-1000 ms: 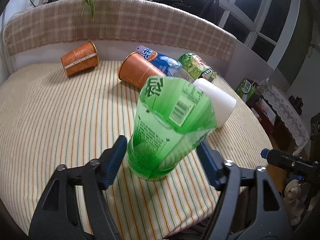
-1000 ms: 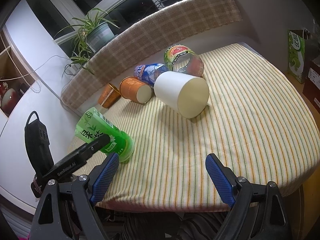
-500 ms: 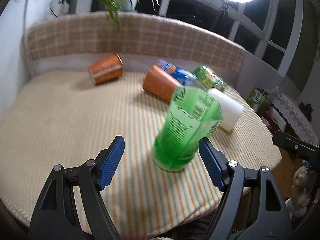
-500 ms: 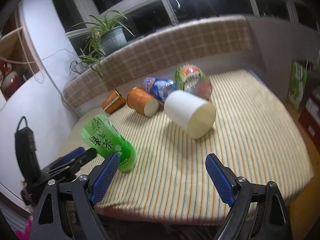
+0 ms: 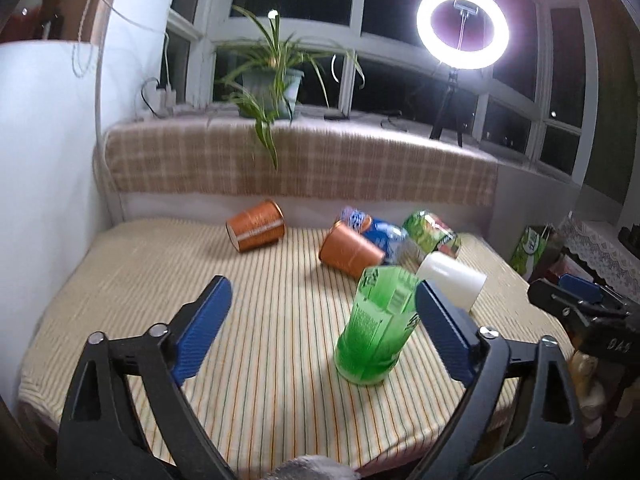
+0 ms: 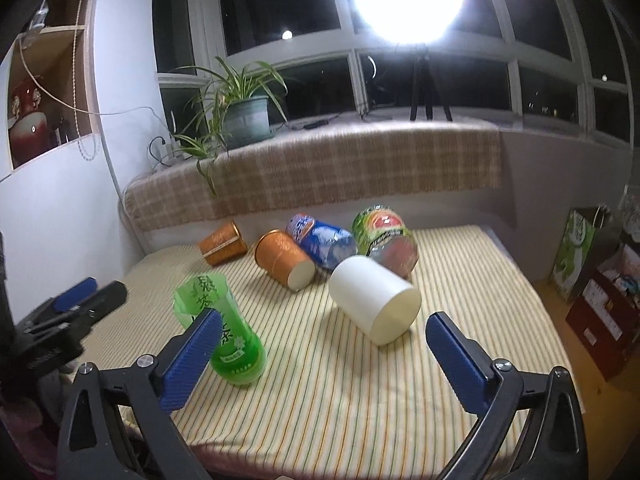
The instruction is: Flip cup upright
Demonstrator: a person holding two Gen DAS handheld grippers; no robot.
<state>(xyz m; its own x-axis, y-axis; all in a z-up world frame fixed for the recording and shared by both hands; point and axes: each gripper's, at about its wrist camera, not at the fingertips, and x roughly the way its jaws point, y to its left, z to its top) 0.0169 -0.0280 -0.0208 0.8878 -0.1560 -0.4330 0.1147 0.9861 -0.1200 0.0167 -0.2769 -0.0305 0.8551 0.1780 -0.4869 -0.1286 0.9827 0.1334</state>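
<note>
Green tea cup (image 5: 376, 332) stands on its base in the lower right of the left wrist view, on the striped tablecloth (image 5: 160, 280), though we see it leaning a little toward the back of the table, so we judge the flip done for this one but not settled. Our left gripper (image 5: 320, 326) is spread wide and holds nothing; its right finger sits just beside the cup's upper wall, and we cannot tell whether they touch. Our right gripper (image 6: 320, 356) is likewise wide open and empty, its left finger overlapping the same cup (image 6: 224, 332) in the lower left of the right wrist view. Toward the middle and upper part of both views, five cups lie on their sides: a white cup (image 6: 374, 300), two orange cups (image 5: 256, 232) (image 5: 350, 252), a blue cup (image 6: 320, 240) and a green and red cup (image 6: 384, 236). We think the main risk is a brush from either near finger, which would tip the light, thin-walled green cup over. The white cup would roll toward the table edge if nudged from the side. Squeezing any of these soft cups hard could crush the wall.
</note>
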